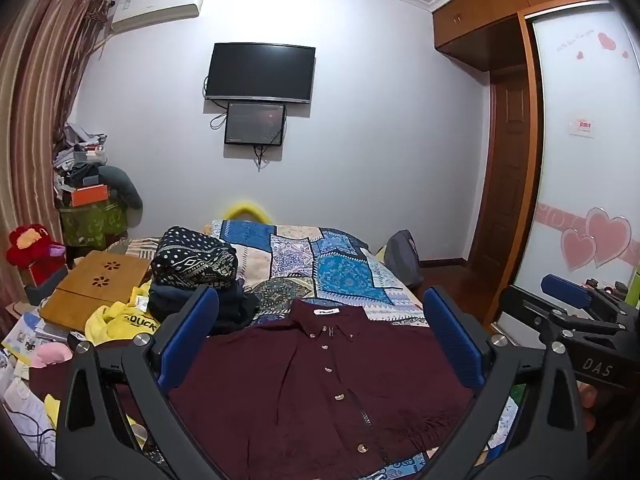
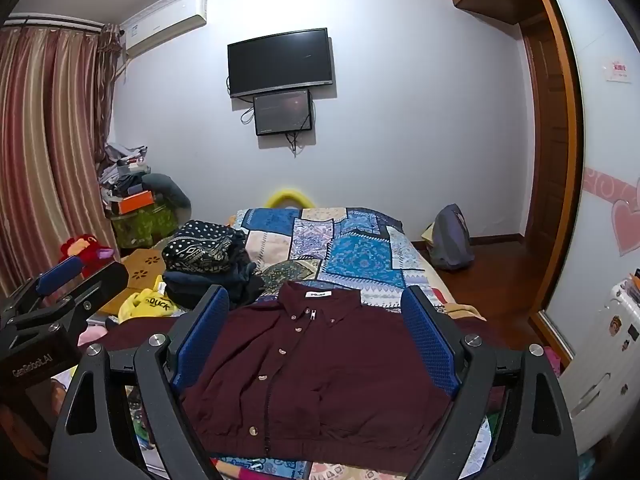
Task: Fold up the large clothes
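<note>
Maroon button-up shirt (image 1: 320, 376) lies flat, front up, on the bed (image 1: 344, 272). Left gripper (image 1: 320, 344) and right gripper (image 2: 316, 340) hover spread, empty; folding looks unstarted, sleeve grab next.

Even indoor light is filling both sharp views, edges are bowing and darkening, screens (image 1: 259, 73) are casting soft wall shadows.
</note>
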A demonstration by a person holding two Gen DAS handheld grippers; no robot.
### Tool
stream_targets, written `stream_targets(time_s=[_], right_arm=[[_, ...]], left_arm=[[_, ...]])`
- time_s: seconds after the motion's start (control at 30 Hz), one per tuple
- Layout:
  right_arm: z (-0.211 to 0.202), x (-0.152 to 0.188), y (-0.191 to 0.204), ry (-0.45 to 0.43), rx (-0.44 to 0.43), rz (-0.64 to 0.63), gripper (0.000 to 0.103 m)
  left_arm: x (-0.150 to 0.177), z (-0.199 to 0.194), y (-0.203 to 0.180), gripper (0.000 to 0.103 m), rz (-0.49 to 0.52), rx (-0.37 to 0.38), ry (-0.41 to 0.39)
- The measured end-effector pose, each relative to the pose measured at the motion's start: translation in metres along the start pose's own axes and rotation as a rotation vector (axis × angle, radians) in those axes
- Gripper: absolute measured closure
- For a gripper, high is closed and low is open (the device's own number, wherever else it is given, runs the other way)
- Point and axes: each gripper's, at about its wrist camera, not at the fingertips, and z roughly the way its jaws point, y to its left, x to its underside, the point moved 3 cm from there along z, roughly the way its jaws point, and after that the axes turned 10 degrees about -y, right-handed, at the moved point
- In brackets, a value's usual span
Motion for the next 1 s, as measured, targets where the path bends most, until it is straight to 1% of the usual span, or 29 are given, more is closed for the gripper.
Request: stream_targets(time_s=[0.23,0.27,0.43,0.5,1.0], right_arm=[[0.0,-0.001,-0.001,-0.003,0.001,0.004,0.017],[0.0,-0.001,-0.001,-0.003,0.001,0.006,0.017],[0.0,0.0,0.001,-0.001,0.001,-0.006,0.017],[0.0,0.0,0.001,-0.001,0.001,-0.005,0.017],[-0.002,-0.002,0.001,-0.003,0.002,-0.005,0.017]], left_arm=[[-0.001,0.005,-0.001,0.0,-0.006,0.018,0.018],[0.004,0.002,0.006,0.0,-0.009,0.001,-0.001],[0.006,0.006,0.015,0.0,-0.008,0.004,-0.003],[0.003,0.001,0.006,0.0,0.002,0.001,-0.005],[0.003,0.003,0.008,0.0,-0.006,-0.002,0.002]])
